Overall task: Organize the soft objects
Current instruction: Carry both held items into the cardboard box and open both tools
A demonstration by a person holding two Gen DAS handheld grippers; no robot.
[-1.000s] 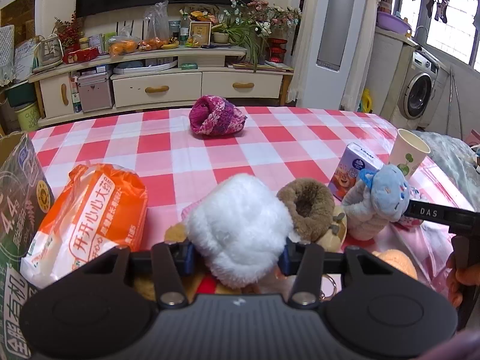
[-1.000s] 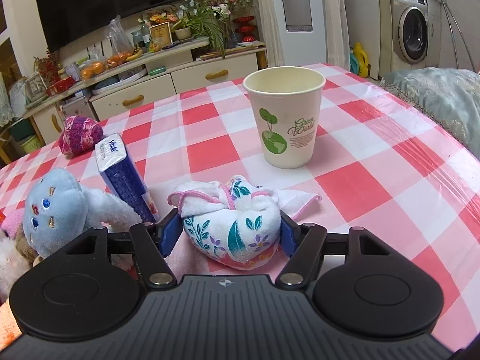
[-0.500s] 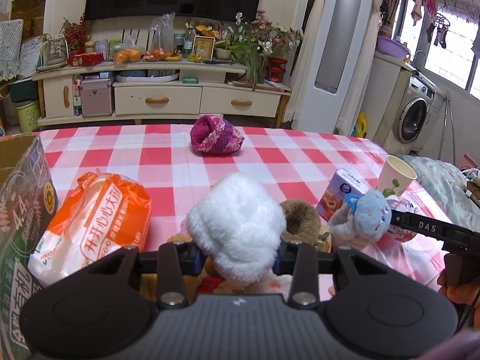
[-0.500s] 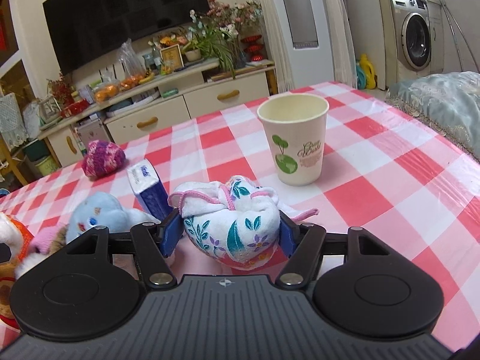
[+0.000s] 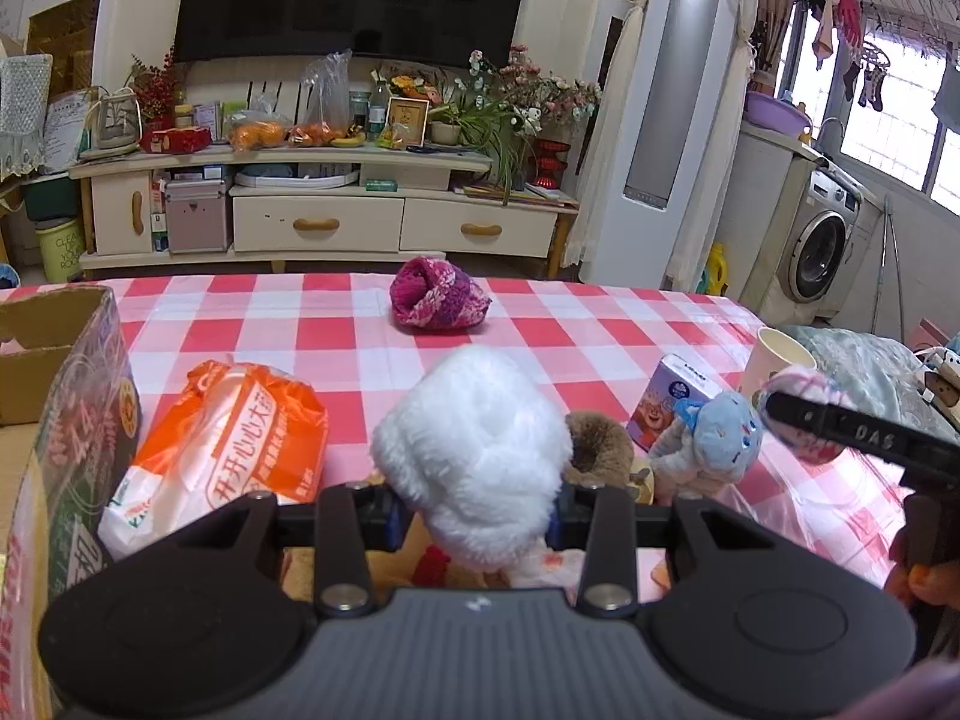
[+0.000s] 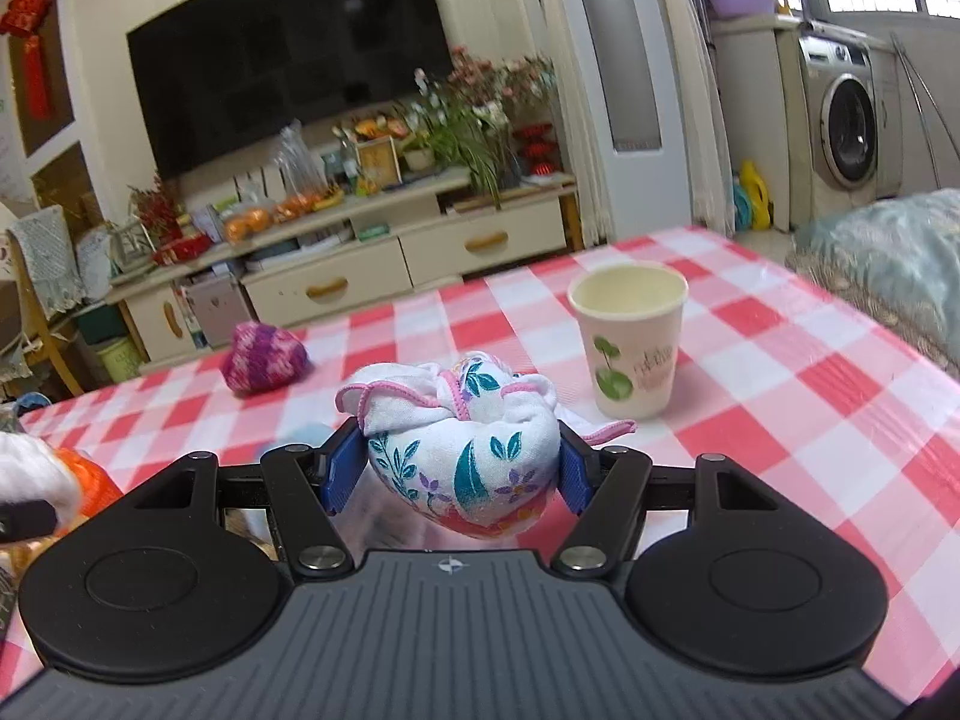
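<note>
My left gripper [image 5: 474, 516] is shut on a fluffy white plush [image 5: 474, 456], held above the red-checked table [image 5: 336, 336]. Just behind it lie a brown plush [image 5: 597, 441] and a light blue plush [image 5: 714, 441]. A pink-purple knitted ball [image 5: 437, 295] rests farther back. My right gripper [image 6: 459, 471] is shut on a knotted white floral cloth bundle [image 6: 462, 447], lifted off the tablecloth. In the left wrist view that right gripper [image 5: 840, 429] shows at the right edge with the bundle partly hidden behind a finger.
An orange snack bag [image 5: 222, 450] lies front left beside an open cardboard box [image 5: 66, 372]. A small blue carton [image 5: 672, 396] and a paper cup [image 6: 630, 342] stand at the right. A TV cabinet [image 5: 318, 210] lies beyond the table's far edge.
Both grippers have risen with their loads: the white plush and the floral bundle now sit higher above the table. The left jaws squeezed tighter on the plush.
</note>
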